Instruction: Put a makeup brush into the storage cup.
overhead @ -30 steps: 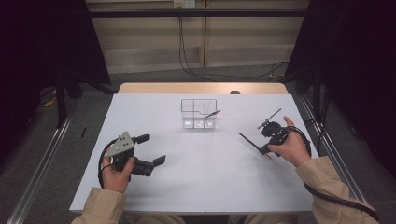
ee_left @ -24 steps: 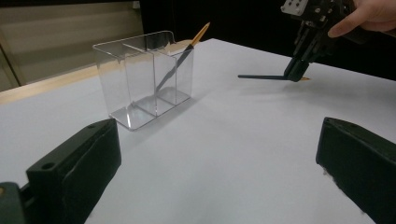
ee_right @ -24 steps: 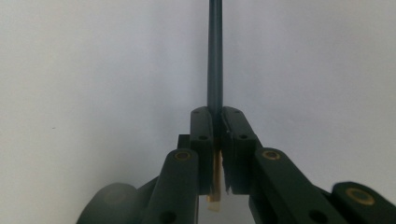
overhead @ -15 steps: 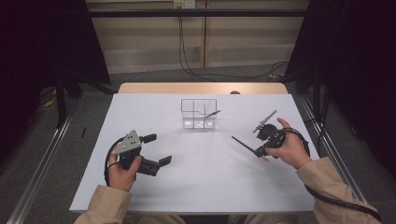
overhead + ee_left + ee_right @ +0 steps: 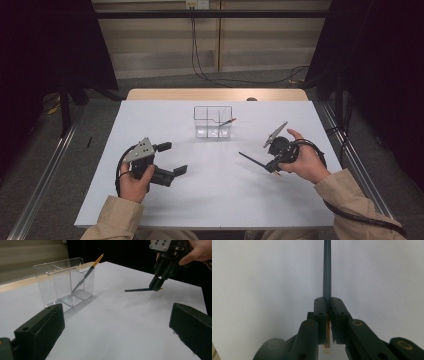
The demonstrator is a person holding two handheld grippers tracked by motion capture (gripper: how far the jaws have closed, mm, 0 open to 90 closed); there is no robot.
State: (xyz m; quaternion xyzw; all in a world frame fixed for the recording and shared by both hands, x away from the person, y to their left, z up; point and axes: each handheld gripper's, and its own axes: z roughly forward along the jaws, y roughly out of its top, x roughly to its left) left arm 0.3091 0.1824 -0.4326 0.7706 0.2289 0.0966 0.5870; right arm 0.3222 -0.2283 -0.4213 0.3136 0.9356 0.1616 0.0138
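One pencil (image 5: 227,121) already leans in the clear holder (image 5: 213,121) at twelve o'clock on the desk (image 5: 210,200), while the right gripper (image 5: 271,166) fingers clench a second pencil (image 5: 252,160) at three o'clock, not yet delivered, and the left gripper (image 5: 172,160) fingers gape empty at nine.

Tan sleeves (image 5: 119,220), black tongs (image 5: 170,159) with grey plates, trailing black cables.

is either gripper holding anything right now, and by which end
The right gripper is shut on a thin dark pencil, clamped near its tan end; the long dark shaft sticks out ahead. The left gripper stands open, holding nothing.
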